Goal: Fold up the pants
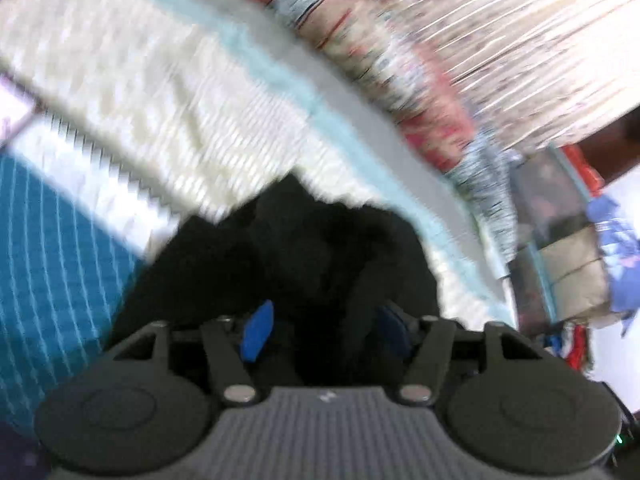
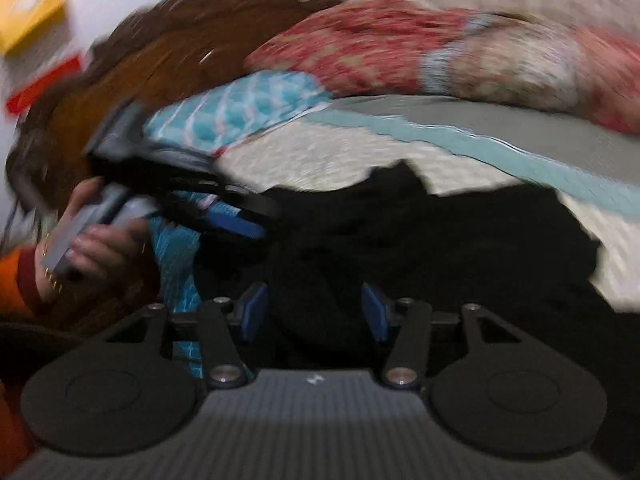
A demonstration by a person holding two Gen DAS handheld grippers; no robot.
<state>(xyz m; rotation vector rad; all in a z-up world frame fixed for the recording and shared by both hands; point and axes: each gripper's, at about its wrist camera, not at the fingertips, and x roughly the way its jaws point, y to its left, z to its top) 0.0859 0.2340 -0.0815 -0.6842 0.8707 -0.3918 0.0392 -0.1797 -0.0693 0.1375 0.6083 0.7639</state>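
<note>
The left black two-finger gripper with blue pads (image 1: 322, 330) points forward and downward, its jaws parted with a clear gap between the pads. The right black two-finger gripper with blue pads (image 2: 314, 312) is likewise parted, pads standing apart. In the right wrist view, the person's left hand (image 2: 92, 236) grips the grey handle of the left gripper, an orange sleeve at its wrist. Both views are motion-blurred.

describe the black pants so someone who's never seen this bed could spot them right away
Start at the bed's white textured cover with a pale blue border. Crumpled on its near part lies the black fabric pants heap, below the red patterned quilt. It is the only dark, unpatterned cloth there.
</note>
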